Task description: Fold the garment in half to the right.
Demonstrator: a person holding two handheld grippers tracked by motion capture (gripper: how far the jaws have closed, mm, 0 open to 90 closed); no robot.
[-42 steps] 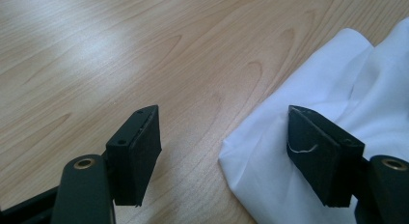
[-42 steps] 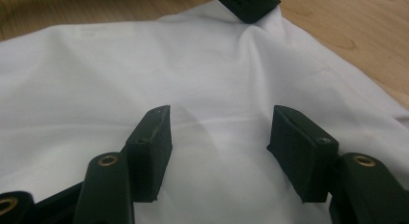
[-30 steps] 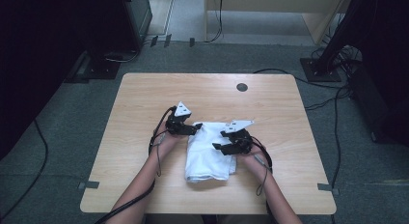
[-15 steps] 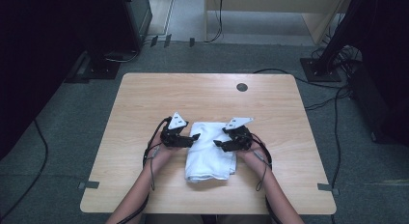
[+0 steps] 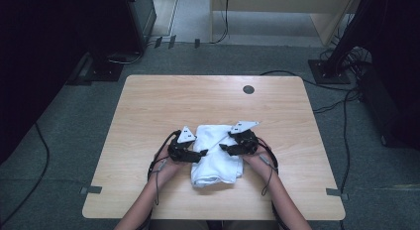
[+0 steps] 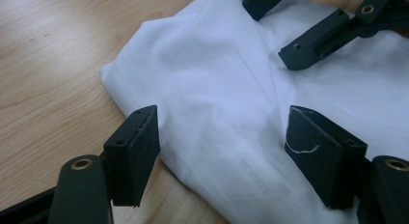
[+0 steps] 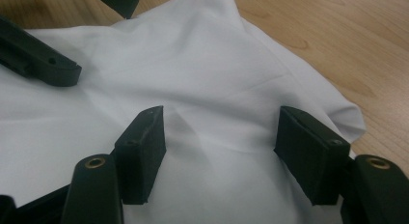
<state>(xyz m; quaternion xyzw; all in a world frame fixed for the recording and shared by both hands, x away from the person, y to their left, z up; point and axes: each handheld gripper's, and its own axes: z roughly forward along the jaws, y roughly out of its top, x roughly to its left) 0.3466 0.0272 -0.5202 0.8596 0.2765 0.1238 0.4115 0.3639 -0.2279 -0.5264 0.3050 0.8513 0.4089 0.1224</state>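
Wooden table (image 5: 148, 106) fills the middle of the high view, with grey floor (image 5: 59, 141) all around it. Near the front edge, two forearms come in from the bottom. Between them lies a white cloth (image 5: 216, 155), folded into a soft lumpy pad, closer to the front edge than to the back.

On the cloth's left side sits the left gripper (image 5: 198, 154). Its jaws stand wide apart and hold nothing. In the left gripper view one jaw is over the cloth's edge where it meets the wood, and the other is over the white cloth (image 6: 217, 89).

On the cloth's right side sits the right gripper (image 5: 224, 147). Its jaws are apart too, with nothing pinched. In the right gripper view both jaws hover just above the cloth (image 7: 212, 79), and the cloth's corner ends just past the right jaw.

Bare wood lies open to the left, to the right and far behind the cloth. Near the back edge there is a small dark round hole (image 5: 248, 89). Beyond the table, cables (image 5: 332, 91) trail on the floor.
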